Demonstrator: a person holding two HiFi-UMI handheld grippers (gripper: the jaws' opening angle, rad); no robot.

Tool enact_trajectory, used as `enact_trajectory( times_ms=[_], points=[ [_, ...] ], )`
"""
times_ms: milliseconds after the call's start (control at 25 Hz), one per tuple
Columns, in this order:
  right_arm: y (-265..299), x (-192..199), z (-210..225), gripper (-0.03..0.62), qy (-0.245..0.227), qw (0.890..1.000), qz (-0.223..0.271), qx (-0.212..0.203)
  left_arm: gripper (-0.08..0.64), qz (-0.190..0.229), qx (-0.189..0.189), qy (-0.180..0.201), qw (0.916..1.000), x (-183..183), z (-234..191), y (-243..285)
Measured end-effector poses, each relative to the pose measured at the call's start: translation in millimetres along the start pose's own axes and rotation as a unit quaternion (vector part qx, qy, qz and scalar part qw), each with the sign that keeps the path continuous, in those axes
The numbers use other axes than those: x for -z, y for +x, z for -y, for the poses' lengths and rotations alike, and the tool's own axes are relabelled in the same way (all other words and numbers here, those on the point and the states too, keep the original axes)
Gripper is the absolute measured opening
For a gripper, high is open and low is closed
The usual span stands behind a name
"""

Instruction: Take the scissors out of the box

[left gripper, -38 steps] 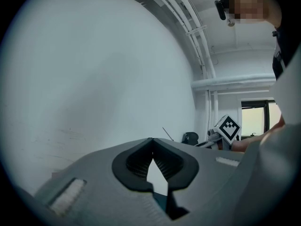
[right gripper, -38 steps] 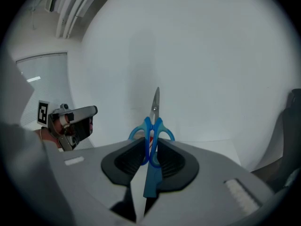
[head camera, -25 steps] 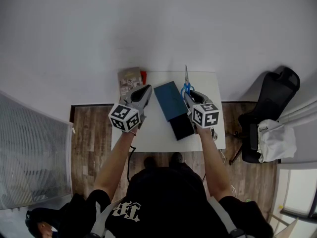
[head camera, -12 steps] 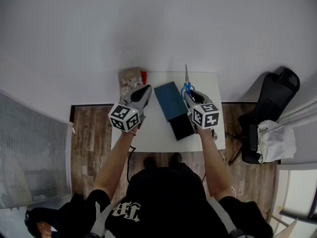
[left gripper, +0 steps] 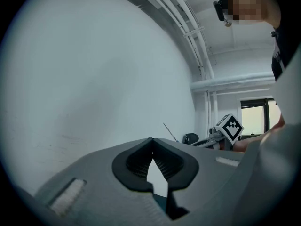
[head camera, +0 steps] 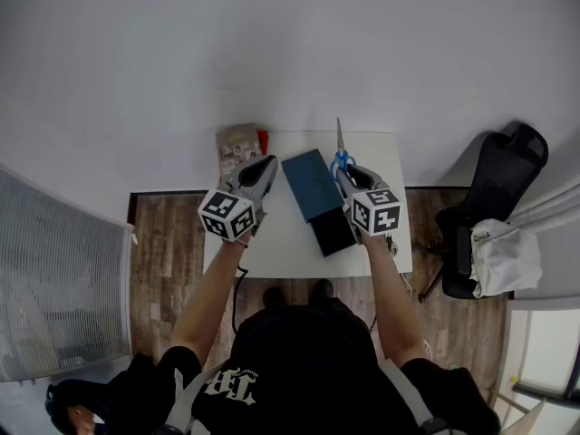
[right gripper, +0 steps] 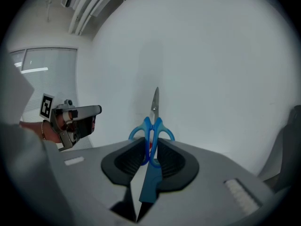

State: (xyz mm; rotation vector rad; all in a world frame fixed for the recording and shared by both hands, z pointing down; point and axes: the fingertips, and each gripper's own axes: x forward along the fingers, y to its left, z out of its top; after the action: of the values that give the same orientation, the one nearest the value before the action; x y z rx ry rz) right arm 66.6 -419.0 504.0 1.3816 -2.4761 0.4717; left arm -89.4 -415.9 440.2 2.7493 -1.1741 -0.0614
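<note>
Blue-handled scissors point(right gripper: 152, 125) sit pinched in the right hand-held gripper point(head camera: 347, 175). The pads press on the handle loops, and the closed blade sticks out past the jaw tips, pointing away from the person toward the white wall. Their long axis runs in line with the gripper rather than across it. From the head view they hang over the far right part of the white bench point(head camera: 281, 252), clear of the box point(head camera: 313, 184). The box's blue lid lies slanted just to the left of that gripper, with a black tray point(head camera: 333, 231) partly under it. The scissors look to be already out, so what seems left is setting them down on bare bench, and the open space to the right of the box is closest. The left hand-held gripper point(left gripper: 151, 142) is held level on the other side of the box, jaws pressed together at the tips with nothing between them. It is farther from the scissors than the right.
</note>
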Motion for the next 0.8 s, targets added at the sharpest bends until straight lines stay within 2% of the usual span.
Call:
enact_trajectory(
  times_ms=[800],
  points=[
    [0.5, 2.7, 0.5, 0.087, -0.002, 1.000, -0.005, 0.000, -0.002, -0.008, 0.000, -0.002, 1.0000, 4.9, -0.9, -0.6]
  ],
)
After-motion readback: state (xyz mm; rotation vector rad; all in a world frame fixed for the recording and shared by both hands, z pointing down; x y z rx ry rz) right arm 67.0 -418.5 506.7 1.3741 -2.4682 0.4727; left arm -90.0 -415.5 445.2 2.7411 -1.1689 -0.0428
